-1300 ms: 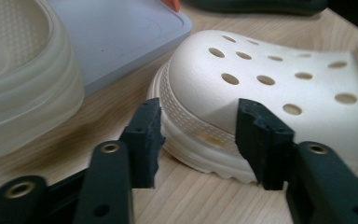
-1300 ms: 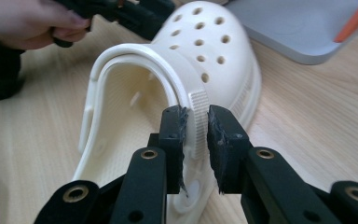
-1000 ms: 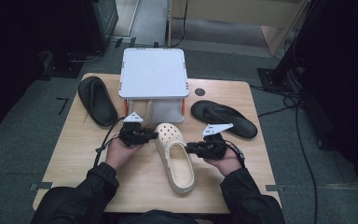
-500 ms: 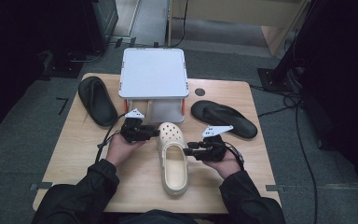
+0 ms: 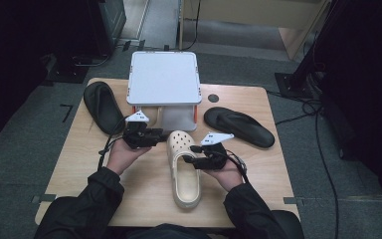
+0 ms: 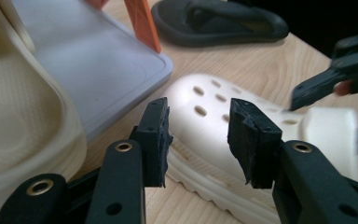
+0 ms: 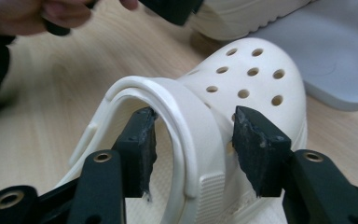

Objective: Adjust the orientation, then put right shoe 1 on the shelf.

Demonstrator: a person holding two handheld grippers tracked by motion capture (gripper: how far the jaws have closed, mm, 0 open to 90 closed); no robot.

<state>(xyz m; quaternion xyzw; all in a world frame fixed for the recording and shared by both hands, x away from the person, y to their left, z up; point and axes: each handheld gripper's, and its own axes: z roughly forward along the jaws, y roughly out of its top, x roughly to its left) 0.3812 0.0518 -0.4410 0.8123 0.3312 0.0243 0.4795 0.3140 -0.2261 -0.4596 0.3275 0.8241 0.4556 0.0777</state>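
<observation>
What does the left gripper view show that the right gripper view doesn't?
Left gripper view adds the black rubber flip-flop and an orange shelf leg. Right gripper view adds the person's left hand and the heel strap of the cream perforated foam clog between the jaws of the right gripper, which have just been opening and don't press it. Both: that clog, the grey plastic shelf base, the wooden table.

I have both forearms in from the table's near edge, my left gripper (image 5: 155,135) with its jaws parted and just been opening on nothing, my right gripper (image 5: 193,154) (jaws also just been widening) level, pads off either side of what sits between them.
</observation>
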